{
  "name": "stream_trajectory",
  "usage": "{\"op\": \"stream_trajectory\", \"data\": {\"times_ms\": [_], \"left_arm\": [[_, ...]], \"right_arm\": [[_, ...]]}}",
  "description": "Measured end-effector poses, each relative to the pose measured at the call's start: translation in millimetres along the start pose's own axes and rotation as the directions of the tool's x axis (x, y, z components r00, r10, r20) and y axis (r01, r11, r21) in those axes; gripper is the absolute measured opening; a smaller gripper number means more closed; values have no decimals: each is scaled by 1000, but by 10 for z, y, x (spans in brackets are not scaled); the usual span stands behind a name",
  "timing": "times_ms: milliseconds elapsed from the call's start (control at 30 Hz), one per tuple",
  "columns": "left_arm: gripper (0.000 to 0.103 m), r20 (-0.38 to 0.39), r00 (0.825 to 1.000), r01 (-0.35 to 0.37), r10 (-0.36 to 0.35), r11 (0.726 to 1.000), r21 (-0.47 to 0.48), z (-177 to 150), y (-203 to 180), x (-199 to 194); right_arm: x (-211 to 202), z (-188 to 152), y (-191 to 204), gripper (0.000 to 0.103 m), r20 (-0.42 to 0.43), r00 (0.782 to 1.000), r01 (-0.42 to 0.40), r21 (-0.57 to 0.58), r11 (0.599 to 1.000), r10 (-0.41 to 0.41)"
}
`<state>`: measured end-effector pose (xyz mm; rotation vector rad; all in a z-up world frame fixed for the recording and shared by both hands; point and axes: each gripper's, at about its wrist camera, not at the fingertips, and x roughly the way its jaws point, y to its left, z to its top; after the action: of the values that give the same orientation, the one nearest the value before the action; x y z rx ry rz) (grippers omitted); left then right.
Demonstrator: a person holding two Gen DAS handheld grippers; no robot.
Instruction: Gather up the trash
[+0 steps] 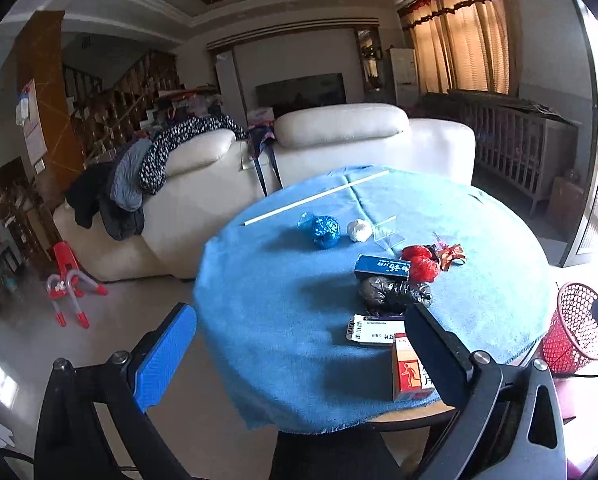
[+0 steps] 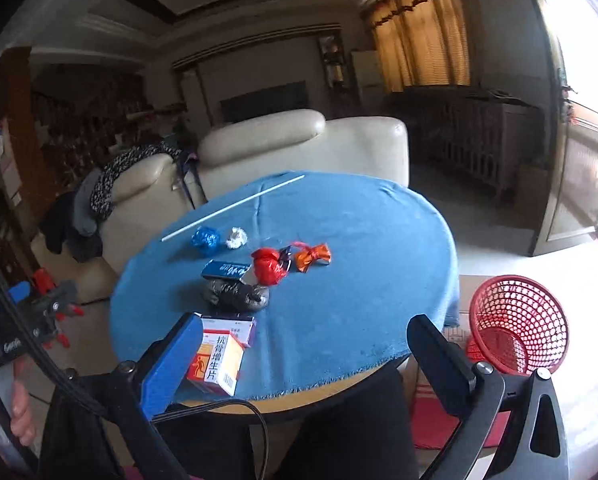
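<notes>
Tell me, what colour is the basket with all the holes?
The basket is red. It shows best in the right wrist view, standing beside the table.

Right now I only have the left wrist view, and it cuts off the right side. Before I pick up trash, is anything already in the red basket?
Observer: The right wrist view shows the red basket whole. It sits off the table's right side, tipped with its mouth toward the camera, and I see no trash in it.
Operator: And the orange box that's half hidden at the near edge?
Observer: The orange box stands at the near edge of the blue-covered table, just in front of a white-and-purple box. It bears a red panel with a walking figure.
</notes>
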<state>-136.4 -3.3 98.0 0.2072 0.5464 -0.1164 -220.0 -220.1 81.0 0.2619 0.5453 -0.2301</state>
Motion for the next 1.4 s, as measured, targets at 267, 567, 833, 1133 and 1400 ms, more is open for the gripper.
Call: {"op": "stream_trajectory", "data": {"times_ms": [267, 567, 833, 1133, 1400], "left_arm": [[103, 23, 999, -31, 31, 1000, -3, -49, 76, -71], [103, 9, 999, -44, 44, 999, -21, -116, 197, -45], [103, 9, 999, -45, 45, 999, -28, -143, 267, -45], [103, -7, 999, -37, 37, 999, -21, -165, 279, -20], [103, -8, 999, -37, 37, 999, -17, -160, 249, -16]], "right_arm": [[48, -32, 127, 103, -32, 999, 5, -36, 999, -6], [73, -52, 247, 103, -44, 999, 17, -49, 999, -20], [112, -62, 328, 103, -54, 998, 22, -65, 998, -26], [125, -62, 340, 103, -56, 998, 23, -68, 997, -27], [153, -59, 354, 103, -66, 997, 22, -69, 997, -26]]}}
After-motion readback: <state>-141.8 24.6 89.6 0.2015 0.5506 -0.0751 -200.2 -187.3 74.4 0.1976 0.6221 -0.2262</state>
